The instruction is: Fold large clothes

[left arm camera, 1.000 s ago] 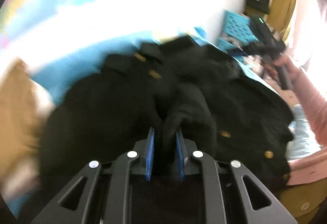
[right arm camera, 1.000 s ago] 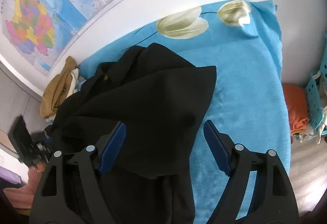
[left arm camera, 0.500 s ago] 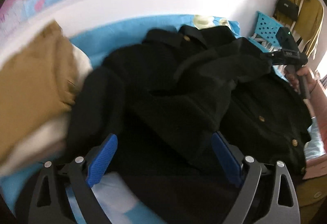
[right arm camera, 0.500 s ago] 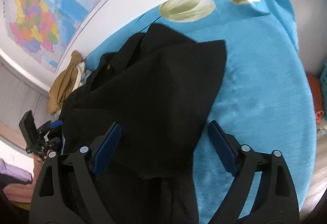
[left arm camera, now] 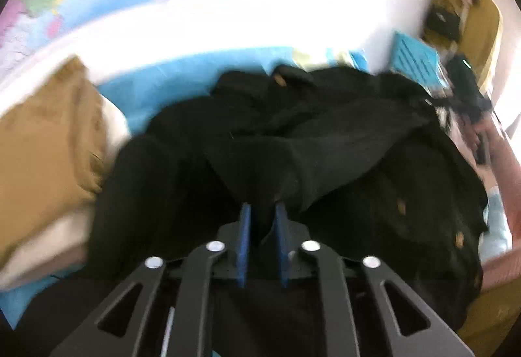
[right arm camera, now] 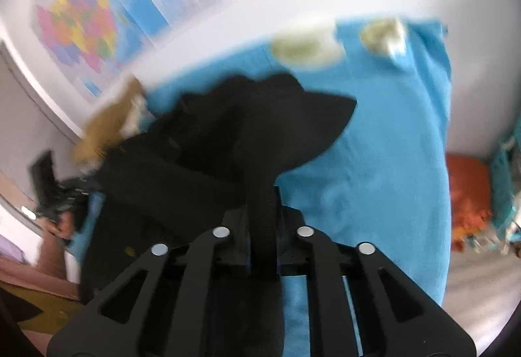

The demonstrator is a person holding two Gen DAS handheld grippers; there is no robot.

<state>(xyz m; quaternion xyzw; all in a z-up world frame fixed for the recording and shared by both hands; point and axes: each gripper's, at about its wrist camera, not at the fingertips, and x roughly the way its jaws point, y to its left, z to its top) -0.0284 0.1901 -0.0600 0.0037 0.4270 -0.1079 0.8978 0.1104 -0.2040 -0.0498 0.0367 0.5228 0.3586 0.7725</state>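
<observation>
A large black coat [left arm camera: 342, 142] with gold buttons lies bunched on a blue cloth [left arm camera: 169, 80]. My left gripper [left arm camera: 262, 220] is closing, its blue pads pinching a fold of the coat's black fabric. The same black coat [right arm camera: 234, 142] fills the middle of the right wrist view on the blue cloth [right arm camera: 384, 168]. There my right gripper [right arm camera: 263, 210] is closing too, and a strip of black fabric is pressed between its pads. Both pictures are blurred. The other gripper and the hand [left arm camera: 488, 142] holding it show at the right edge of the left wrist view.
A tan and white folded garment [left arm camera: 49, 142] lies left of the coat. Blue crates [left arm camera: 416, 60] and hanging clothes stand at the right. Maps [right arm camera: 84, 21] hang on the wall. An orange cloth [right arm camera: 469, 194] lies on the floor right of the table.
Half a second ago both grippers stood wide open over the coat. Now both have closed on folds of black fabric. The left gripper had let go of an earlier fold before that.
</observation>
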